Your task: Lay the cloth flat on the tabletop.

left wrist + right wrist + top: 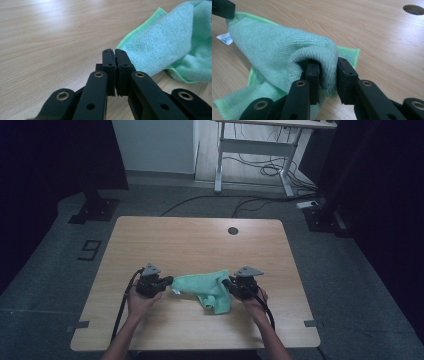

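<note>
- Green cloth (207, 287) lies in the lower middle of the high view, on the wooden table (200, 240), stretched between the two grippers; one part hangs down in a folded lump toward the bottom of the frame.
- In the left gripper view, the left gripper (115, 53) has its jaws pressed together, and a corner of the cloth (160, 47) comes out just behind their tips, at the right of the frame. So it is clenched on the cloth corner.
- In the right gripper view, the right gripper (328, 68) has a thick fold of the cloth (274, 52) between its jaws. A gap shows beside the right jaw, so the grasp looks loosened.
- A small white label (224, 38) sits on the cloth edge at the upper left of that view.
- A round dark hole (233, 230) is in the table, above the cloth.
</note>
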A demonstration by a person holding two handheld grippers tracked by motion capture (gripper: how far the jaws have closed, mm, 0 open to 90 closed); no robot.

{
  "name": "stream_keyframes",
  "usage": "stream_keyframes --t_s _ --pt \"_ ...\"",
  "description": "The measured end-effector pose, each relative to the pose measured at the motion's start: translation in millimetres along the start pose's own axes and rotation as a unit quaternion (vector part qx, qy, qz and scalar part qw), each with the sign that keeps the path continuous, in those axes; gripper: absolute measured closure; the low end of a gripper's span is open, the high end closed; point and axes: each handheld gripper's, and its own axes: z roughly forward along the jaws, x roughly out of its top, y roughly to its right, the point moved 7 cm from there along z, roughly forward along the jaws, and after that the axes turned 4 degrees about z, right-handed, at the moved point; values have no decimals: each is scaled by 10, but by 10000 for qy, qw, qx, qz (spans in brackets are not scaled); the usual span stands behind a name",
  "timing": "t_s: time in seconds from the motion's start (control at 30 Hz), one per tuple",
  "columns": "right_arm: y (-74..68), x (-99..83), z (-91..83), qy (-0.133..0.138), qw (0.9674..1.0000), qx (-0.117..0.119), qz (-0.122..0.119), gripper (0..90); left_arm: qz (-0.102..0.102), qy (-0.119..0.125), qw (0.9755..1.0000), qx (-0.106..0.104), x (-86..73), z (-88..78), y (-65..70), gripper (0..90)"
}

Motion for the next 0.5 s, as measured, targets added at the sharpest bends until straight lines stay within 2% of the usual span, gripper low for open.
stream_keyframes --t_s 0.07,0.17,0.3,0.5 --pt "4 -24 -1 -52 10000 5 -39 695 2 -22 10000 22 -19 3 -12 868" --pt "2 -53 -39 -97 9997 -94 -218 658 0 5 10000 68 -24 -25 -33 864" --pt "-31 -77 -144 -31 9996 -8 -266 617 -35 40 9999 132 -26 -83 -78 856" --pt "-46 -151 -212 -75 9996 127 -243 584 -23 -106 9998 141 -95 -90 -100 817"
